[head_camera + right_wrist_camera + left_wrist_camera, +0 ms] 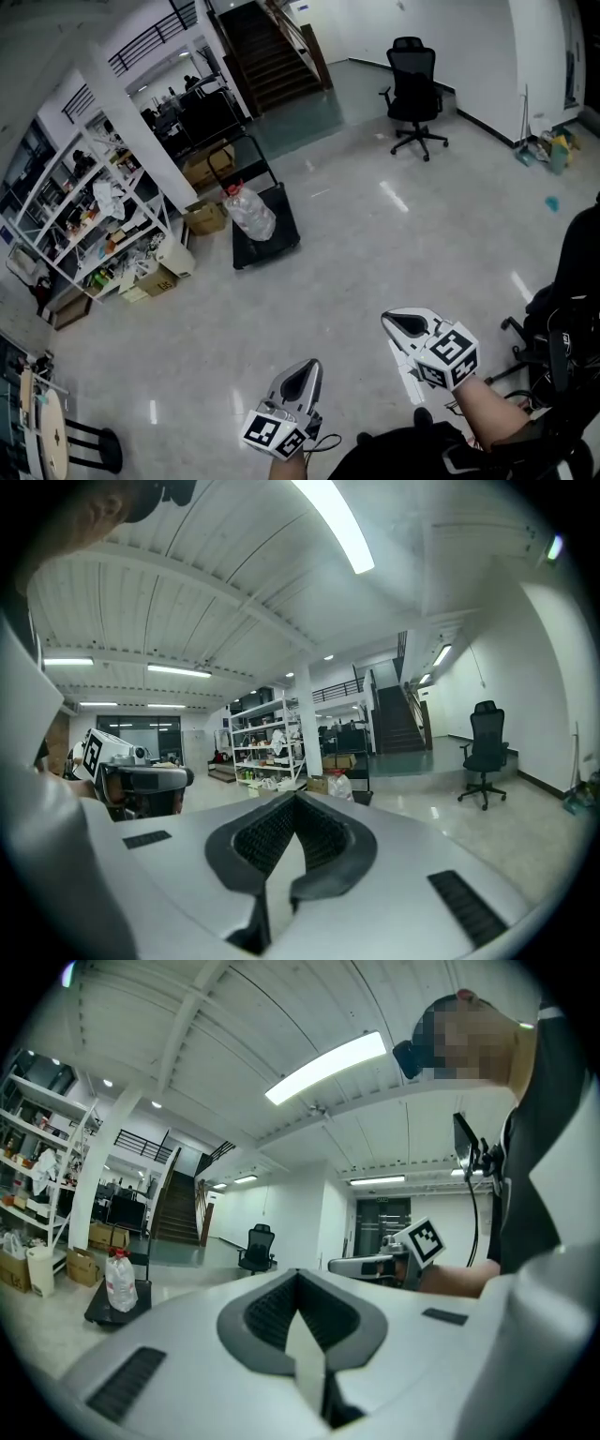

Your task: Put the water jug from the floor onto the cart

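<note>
Since the water jug (249, 214) already sits on the cart (281, 242), well apart from both, left tool (305, 373) and right tool (401, 323) are closed, empty; I'd only check it's stable.

- Head view: items on the shelf (94, 216) are too small to name. The same goes for the clutter (548, 148) by the far wall.
- The water jug (249, 212) covers part of the cart (274, 242) deck. Upright or leaning: cannot tell.
- The dark chair (562, 309) is cut off by the right edge.
- The forearm (492, 408) behind the right gripper (396, 323) is cut off at the bottom edge. The hand on the left gripper (307, 370) is out of frame.
- Left gripper view: the gripper's own body blocks the lower half. The jug (119, 1281) is small and its label unreadable.
- Right gripper view: the jug (339, 786) is tiny, with its base hidden behind the gripper body.
</note>
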`<state>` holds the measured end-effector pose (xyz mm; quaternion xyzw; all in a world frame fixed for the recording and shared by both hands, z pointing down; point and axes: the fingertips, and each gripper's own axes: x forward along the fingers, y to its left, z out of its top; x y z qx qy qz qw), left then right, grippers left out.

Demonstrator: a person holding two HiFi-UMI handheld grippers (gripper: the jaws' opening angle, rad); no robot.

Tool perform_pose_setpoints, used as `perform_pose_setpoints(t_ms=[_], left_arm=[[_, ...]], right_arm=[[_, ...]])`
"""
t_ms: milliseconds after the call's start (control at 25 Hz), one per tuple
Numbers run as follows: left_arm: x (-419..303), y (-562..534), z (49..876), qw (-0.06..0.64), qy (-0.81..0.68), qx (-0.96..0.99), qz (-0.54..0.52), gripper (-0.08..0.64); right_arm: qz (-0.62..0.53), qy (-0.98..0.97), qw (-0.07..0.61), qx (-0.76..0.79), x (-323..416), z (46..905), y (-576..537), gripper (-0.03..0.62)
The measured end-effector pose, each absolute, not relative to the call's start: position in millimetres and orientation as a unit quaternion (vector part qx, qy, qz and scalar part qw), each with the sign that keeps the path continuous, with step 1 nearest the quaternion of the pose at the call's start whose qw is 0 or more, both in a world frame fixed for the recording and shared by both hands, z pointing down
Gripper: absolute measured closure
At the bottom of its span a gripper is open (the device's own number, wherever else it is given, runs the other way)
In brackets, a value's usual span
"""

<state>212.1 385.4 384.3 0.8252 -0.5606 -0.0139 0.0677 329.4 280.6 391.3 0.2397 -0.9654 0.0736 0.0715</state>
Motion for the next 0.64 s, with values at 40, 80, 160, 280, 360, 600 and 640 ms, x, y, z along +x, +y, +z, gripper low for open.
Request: perform_pose_setpoints(t_ms=[40,80,160,280,360,600,640], left_arm=[[210,387,383,0.066,-0.561,0.825,-0.015,0.561],[208,389,383,0.065,-0.561,0.825,-0.015,0.561],[209,393,383,0.066,-0.561,0.825,-0.013,0.561],[215,397,382,0.065,-0.559,0.827,-0.014,0.561],[216,398,382,0.064,-0.558,0.827,-0.015,0.561],[211,403,389,0.070,-0.570,0.818,-0.011,0.561],[210,404,390,0.071,-0.572,0.817,-0.011,0.561]], right_arm=[[0.073,-0.965,0.071,0.240,327,390,282,0.591],[0.072,-0.966,0.071,0.239,325,388,284,0.591],[0.071,-0.966,0.072,0.237,323,387,287,0.591],[0.073,-0.966,0.075,0.238,328,387,291,0.591],[0.071,-0.965,0.075,0.240,330,385,292,0.591],[0.073,-0.967,0.074,0.232,327,391,297,0.591],[0.075,-0.968,0.075,0.230,327,393,298,0.591]])
